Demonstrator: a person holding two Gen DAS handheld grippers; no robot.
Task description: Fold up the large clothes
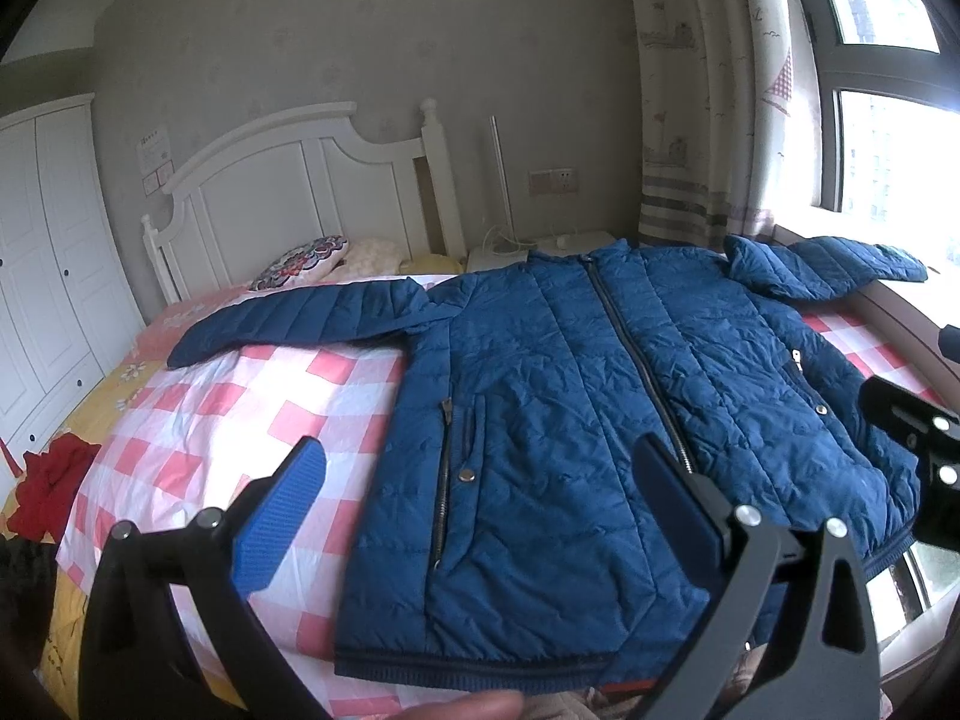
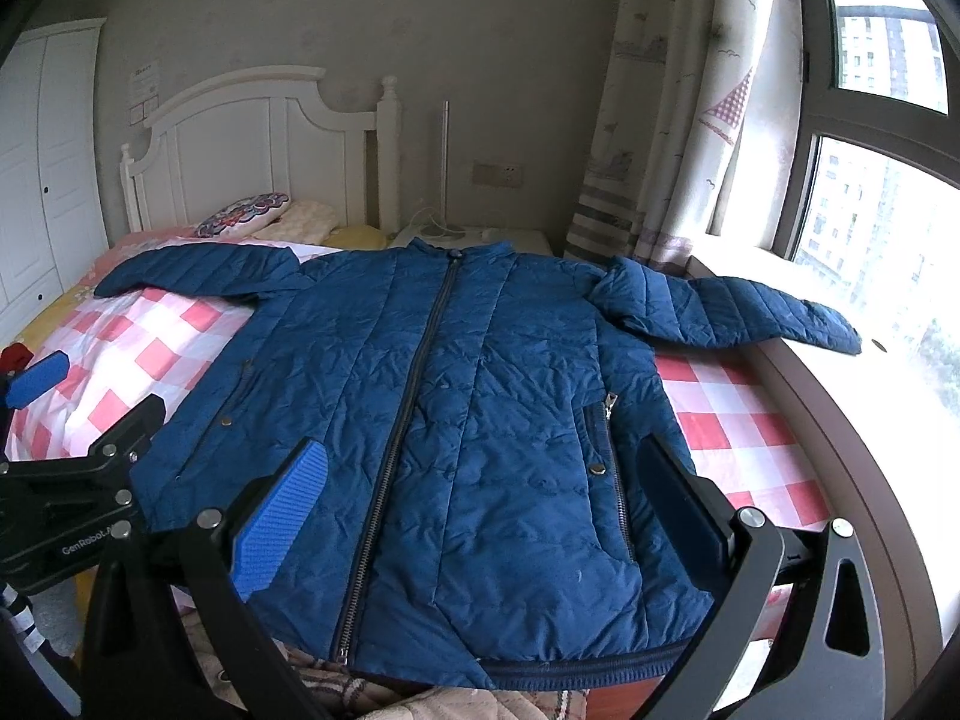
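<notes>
A blue quilted zip jacket lies flat and face up on the bed, zipped, both sleeves spread out. It also shows in the right wrist view. Its left sleeve lies on the checked sheet. Its right sleeve reaches onto the window sill. My left gripper is open and empty above the jacket's hem on the left half. My right gripper is open and empty above the hem on the right half. The left gripper also shows at the left edge of the right wrist view.
The bed has a pink and white checked sheet and a white headboard. Pillows lie at the head. A red cloth lies at the left. A window sill and curtain are on the right.
</notes>
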